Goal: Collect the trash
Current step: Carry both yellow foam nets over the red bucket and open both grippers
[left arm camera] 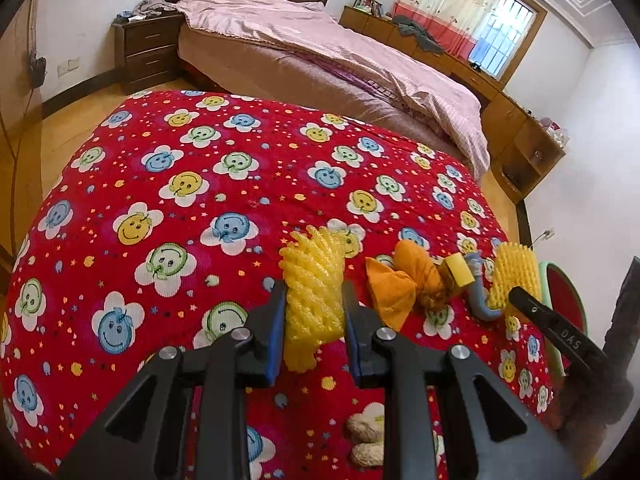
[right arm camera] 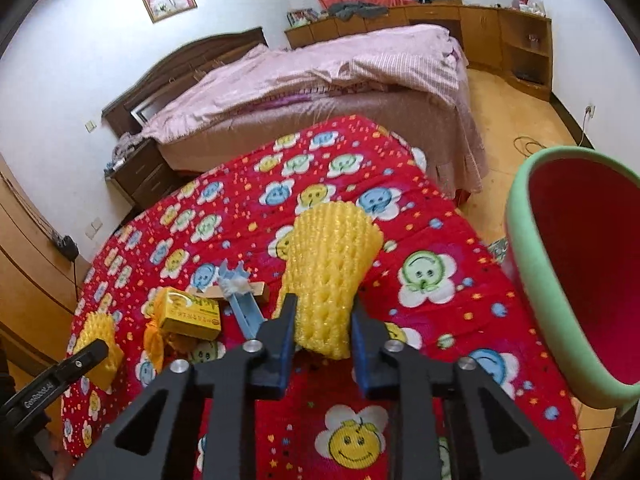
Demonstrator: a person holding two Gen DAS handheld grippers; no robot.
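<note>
My left gripper (left arm camera: pixel 314 312) is shut on a yellow foam fruit net (left arm camera: pixel 312 280) over the red smiley-print table cover (left arm camera: pixel 160 200). My right gripper (right arm camera: pixel 324 320) is shut on a second yellow foam net (right arm camera: pixel 328 264); that net also shows in the left wrist view (left arm camera: pixel 514 276). Between them lie an orange wrapper (left arm camera: pixel 400 284), a small yellow box (right arm camera: pixel 188 312) and a blue plastic scrap (right arm camera: pixel 244 308). Two peanut shells (left arm camera: pixel 366 440) lie under the left gripper. A green-rimmed red bin (right arm camera: pixel 580 280) stands at the table's right edge.
A bed with a pink quilt (left arm camera: pixel 320 52) stands behind the table. A dark nightstand (left arm camera: pixel 148 48) is left of it. Wooden cabinets (right arm camera: pixel 500 28) line the far wall. A cable (right arm camera: pixel 532 144) lies on the wooden floor.
</note>
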